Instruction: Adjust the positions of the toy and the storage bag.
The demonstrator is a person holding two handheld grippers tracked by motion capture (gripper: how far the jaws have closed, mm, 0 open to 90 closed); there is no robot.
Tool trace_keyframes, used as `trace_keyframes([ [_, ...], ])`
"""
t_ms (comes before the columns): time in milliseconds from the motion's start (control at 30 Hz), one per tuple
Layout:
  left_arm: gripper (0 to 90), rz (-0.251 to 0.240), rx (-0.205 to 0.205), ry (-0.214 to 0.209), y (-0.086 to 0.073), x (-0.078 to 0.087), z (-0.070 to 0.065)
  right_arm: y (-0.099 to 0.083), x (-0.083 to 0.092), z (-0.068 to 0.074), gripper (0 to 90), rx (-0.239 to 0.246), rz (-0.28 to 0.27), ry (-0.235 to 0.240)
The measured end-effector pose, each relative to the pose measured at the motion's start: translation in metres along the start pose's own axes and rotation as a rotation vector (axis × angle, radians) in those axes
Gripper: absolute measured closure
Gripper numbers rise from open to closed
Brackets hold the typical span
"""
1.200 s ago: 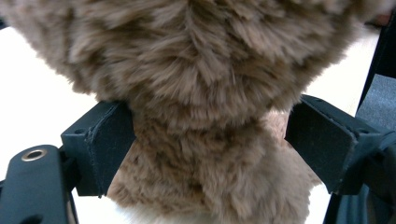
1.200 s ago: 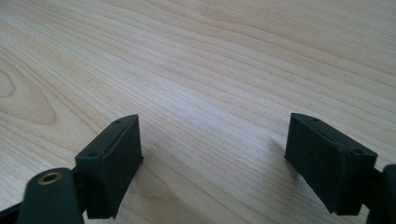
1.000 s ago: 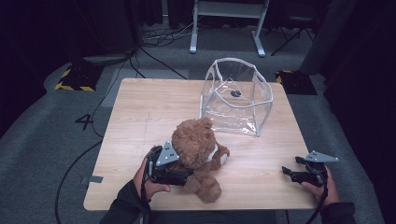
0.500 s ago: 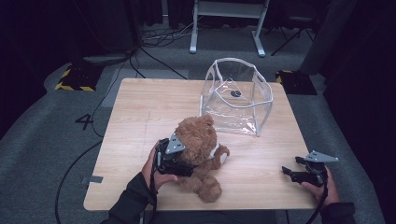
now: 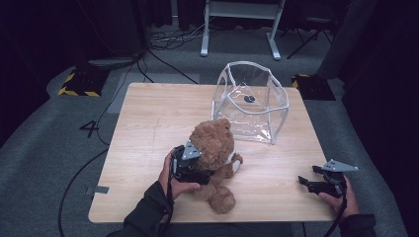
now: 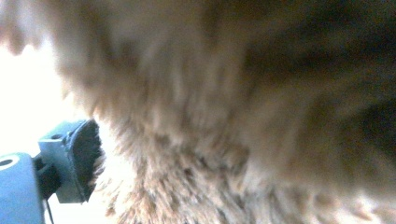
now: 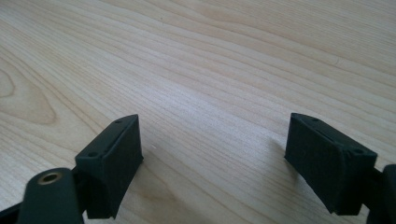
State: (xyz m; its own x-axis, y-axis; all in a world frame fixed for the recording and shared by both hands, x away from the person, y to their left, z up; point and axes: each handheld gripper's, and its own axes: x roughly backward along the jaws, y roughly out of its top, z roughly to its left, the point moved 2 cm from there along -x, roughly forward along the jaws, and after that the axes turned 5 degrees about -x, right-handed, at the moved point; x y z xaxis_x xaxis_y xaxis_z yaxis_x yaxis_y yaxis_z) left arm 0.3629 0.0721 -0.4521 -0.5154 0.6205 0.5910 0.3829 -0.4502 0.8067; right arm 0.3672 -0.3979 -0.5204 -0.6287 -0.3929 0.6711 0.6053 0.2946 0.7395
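A brown teddy bear (image 5: 215, 148) sits near the front middle of the wooden table (image 5: 148, 123). My left gripper (image 5: 200, 170) is pushed into the bear's left side, held by a hand. In the left gripper view the bear's fur (image 6: 233, 116) lies between the jaws and brushes one finger (image 6: 77, 163); the other finger is hidden by fur. The jaws have just been opening and stand wide around the bear's body. My right gripper (image 5: 304, 181) rests low at the front right, open (image 7: 212, 158) over bare wood with nothing between its fingers.
A clear plastic bag with white edging (image 5: 252, 101) stands open at the back right of the table, a small dark thing inside it. Cables and a metal frame's legs lie on the grey floor beyond the table.
The left gripper has moved to the right and down, deeper into the bear's side. The right gripper has stayed where it was.
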Motion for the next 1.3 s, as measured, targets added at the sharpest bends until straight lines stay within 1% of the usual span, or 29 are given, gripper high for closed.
trace_keyframes([
  [67,17.5,-0.003,-0.001,0.002,0.0,-0.003,-0.001,0.0,0.0,0.0,18.5,0.0,0.0,0.0],
  [100,21.2,0.01,-0.025,-0.004,0.0,-0.004,-0.002,0.0,0.0,0.0,18.5,0.0,0.0,0.0],
  [167,26.7,0.01,-0.032,-0.001,0.0,-0.005,-0.002,0.0,0.0,0.0,18.5,0.0,0.0,0.0],
  [200,26.7,0.014,-0.039,-0.003,0.0,-0.006,-0.003,0.0,0.0,0.0,18.5,0.0,0.0,0.0],
  [233,32.4,0.021,-0.051,0.004,-0.001,-0.005,-0.003,0.0,0.0,0.0,18.5,0.0,-0.001,-0.001],
  [300,36.2,0.02,-0.043,0.012,-0.002,-0.004,-0.001,0.0,0.0,0.0,18.6,0.002,-0.002,-0.001],
  [400,39.0,0.013,-0.044,0.017,-0.003,-0.003,0.001,0.0,0.001,0.001,18.8,0.009,0.002,0.008],
  [433,41.9,0.011,-0.045,0.018,-0.003,-0.001,0.004,-0.001,0.002,0.001,19.8,0.033,0.014,0.028],
  [533,44.2,0.015,-0.043,0.022,-0.004,0.003,0.009,0.0,0.003,0.002,20.0,0.044,0.015,0.029],
  [600,46.3,0.027,-0.05,0.052,-0.007,0.009,0.019,0.001,0.003,0.002,21.7,0.053,0.012,0.031],
  [633,46.5,0.027,-0.05,0.052,-0.007,0.009,0.019,0.001,0.003,0.002,21.7,0.053,0.012,0.031],
  [667,46.7,-0.002,-0.005,0.077,-0.009,0.01,0.023,0.004,0.004,0.001,23.3,0.034,-0.004,0.049],
  [733,46.8,0.022,-0.02,0.09,-0.013,0.016,0.032,0.009,0.009,0.003,25.3,0.038,-0.039,0.078],
  [767,46.8,0.022,-0.02,0.09,-0.013,0.016,0.032,0.009,0.009,0.003,25.3,0.038,-0.039,0.078],
  [800,46.8,0.031,-0.02,0.099,-0.015,0.019,0.038,0.014,0.012,0.004,25.9,0.047,-0.053,0.082],
  [833,46.8,0.013,0.005,0.106,-0.016,0.021,0.04,0.02,0.016,0.006,27.1,0.057,-0.075,0.085],
  [867,46.8,0.025,-0.001,0.114,-0.018,0.024,0.044,0.026,0.02,0.008,28.5,0.066,-0.094,0.093],
  [900,46.8,0.013,0.022,0.123,-0.02,0.027,0.048,0.03,0.022,0.01,29.0,0.073,-0.102,0.094],
  [933,46.8,0.011,0.037,0.131,-0.025,0.032,0.055,0.042,0.026,0.015,29.7,0.104,-0.119,0.094],
  [967,46.6,0.011,0.037,0.131,-0.025,0.032,0.055,0.049,0.028,0.018,30.7,0.118,-0.133,0.098],
  [1033,46.5,0.007,0.055,0.134,-0.029,0.038,0.062,0.056,0.029,0.021,31.7,0.131,-0.146,0.099],
  [1067,46.3,0.015,0.05,0.133,-0.031,0.041,0.066,0.07,0.031,0.028,32.1,0.165,-0.162,0.105],
  [1100,46.2,0.011,0.065,0.13,-0.033,0.043,0.069,0.077,0.031,0.031,32.6,0.178,-0.17,0.108],
  [1133,46.2,-0.037,0.115,0.14,-0.033,0.041,0.069,0.077,0.031,0.031,32.6,0.178,-0.17,0.108],
  [1167,46.2,0.013,0.068,0.139,-0.035,0.047,0.074,0.085,0.032,0.035,33.1,0.192,-0.178,0.114],
  [1200,45.9,0.031,0.049,0.15,-0.037,0.049,0.077,0.101,0.034,0.042,33.6,0.222,-0.197,0.131],
  [1233,45.8,0.03,0.047,0.15,-0.037,0.05,0.078,0.106,0.034,0.044,33.6,0.23,-0.202,0.138],
  [1267,45.8,-0.029,0.105,0.167,-0.036,0.046,0.075,0.106,0.034,0.044,33.6,0.23,-0.202,0.138],
  [1300,45.6,-0.014,0.09,0.173,-0.037,0.048,0.077,0.12,0.034,0.048,33.6,0.246,-0.213,0.156],
])
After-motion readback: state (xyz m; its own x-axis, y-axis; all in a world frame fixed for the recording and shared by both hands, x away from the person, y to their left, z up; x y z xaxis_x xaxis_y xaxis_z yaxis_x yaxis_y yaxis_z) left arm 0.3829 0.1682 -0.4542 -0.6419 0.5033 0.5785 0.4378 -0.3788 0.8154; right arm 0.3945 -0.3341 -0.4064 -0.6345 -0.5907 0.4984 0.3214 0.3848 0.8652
